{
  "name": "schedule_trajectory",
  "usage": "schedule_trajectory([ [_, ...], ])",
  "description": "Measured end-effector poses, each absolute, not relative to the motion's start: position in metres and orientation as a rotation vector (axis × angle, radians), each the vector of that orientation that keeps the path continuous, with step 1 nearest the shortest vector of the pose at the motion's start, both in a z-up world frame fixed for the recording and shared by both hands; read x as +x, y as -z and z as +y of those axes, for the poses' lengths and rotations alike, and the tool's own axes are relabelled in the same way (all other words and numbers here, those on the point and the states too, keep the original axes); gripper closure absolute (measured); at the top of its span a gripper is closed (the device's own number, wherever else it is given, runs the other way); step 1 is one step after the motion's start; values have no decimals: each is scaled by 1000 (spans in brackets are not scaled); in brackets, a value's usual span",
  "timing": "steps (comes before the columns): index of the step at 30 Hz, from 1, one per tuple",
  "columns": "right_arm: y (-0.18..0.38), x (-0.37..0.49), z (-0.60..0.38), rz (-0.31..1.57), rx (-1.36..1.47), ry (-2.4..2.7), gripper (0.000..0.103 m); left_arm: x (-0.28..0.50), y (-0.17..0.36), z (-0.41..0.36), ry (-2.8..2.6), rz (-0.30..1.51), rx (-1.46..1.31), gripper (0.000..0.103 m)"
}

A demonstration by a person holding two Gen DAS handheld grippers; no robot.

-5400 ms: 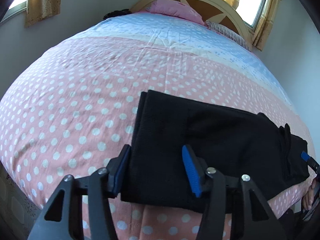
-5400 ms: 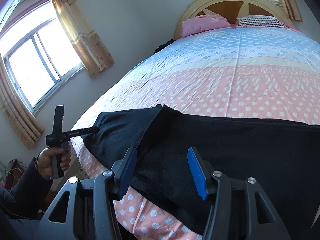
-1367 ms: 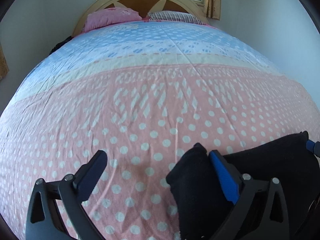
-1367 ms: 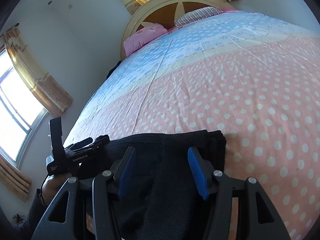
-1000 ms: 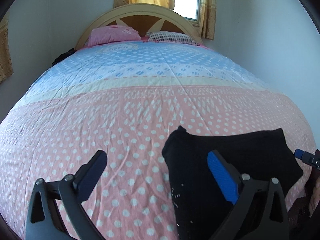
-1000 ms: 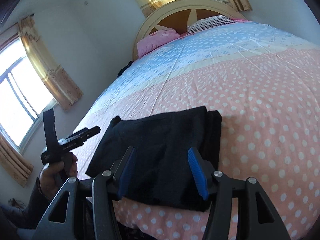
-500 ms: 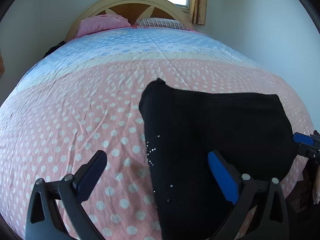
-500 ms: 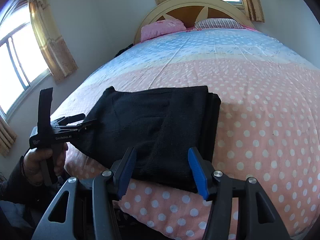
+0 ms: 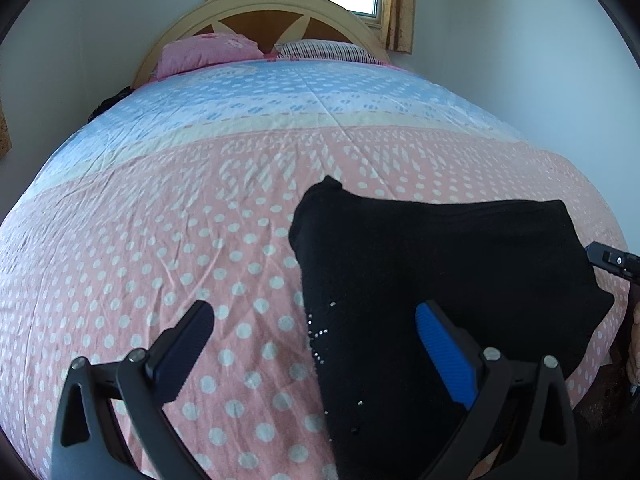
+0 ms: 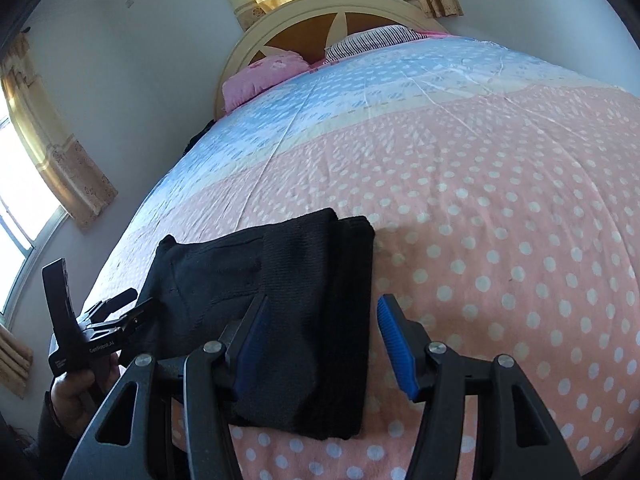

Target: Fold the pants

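Left claw: the black two-finger left gripper with blue pads point(image 9: 314, 334) hangs with its fingers spread wide, holding nothing.
Garment: the folded black knit pants point(image 9: 432, 280) lie flat on the pink, white-dotted quilt point(image 9: 160, 220), near the bed's foot edge.
Bearing from left claw: the pants sit at about 1 o'clock; the claw's right finger hangs over the cloth, its left finger over bare quilt.
Long axis: it appears to run across the bed, from 9 to 3 o'clock.
Right claw: the matching right gripper point(image 10: 320, 330) is also wide and empty, astride the thick folded end at 12 o'clock.
Nearer hand: both hang close; the right looks better centred on its end for any tidying.
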State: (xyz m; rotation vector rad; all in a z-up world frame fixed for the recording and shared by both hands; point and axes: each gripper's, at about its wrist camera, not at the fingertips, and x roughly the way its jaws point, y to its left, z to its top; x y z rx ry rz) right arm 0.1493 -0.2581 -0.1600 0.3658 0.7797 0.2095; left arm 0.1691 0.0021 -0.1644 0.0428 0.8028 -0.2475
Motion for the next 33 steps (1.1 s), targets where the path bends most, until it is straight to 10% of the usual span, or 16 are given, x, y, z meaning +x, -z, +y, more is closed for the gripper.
schedule_trajectory([
  [33,157,116,-208,811,177,-361,50,136,157,31,215,753,2,0],
])
